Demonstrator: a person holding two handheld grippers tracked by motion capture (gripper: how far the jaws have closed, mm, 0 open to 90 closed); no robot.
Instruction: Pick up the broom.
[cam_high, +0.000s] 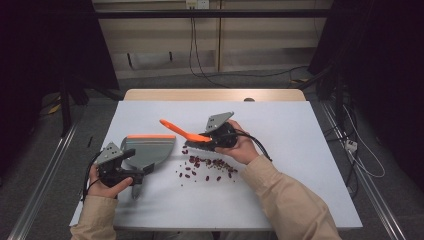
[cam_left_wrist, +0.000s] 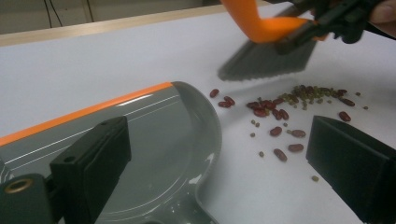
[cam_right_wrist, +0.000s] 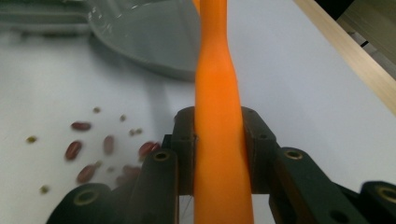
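Observation:
A grey dustpan (cam_high: 150, 148) (cam_left_wrist: 154, 135) (cam_right_wrist: 144, 37) with an orange lip lies on the white table (cam_high: 300, 165) at the left. My left gripper (cam_high: 136, 164) (cam_left_wrist: 217, 126) is open, with its jaws spread to either side of the pan's rear and handle. My right gripper (cam_high: 212, 140) (cam_right_wrist: 219, 121) is shut on the orange handle of a small brush (cam_high: 182, 130) (cam_left_wrist: 266, 60) (cam_right_wrist: 217, 70). The brush's grey bristles hang just above the table. Red and small green beans (cam_high: 207, 167) (cam_left_wrist: 280, 112) (cam_right_wrist: 79, 149) lie scattered between the brush and the pan.
The table's wooden far edge (cam_high: 215, 95) runs along the back, with cables on the floor beyond it. Open white tabletop spreads to the right of my right hand and in front of the beans.

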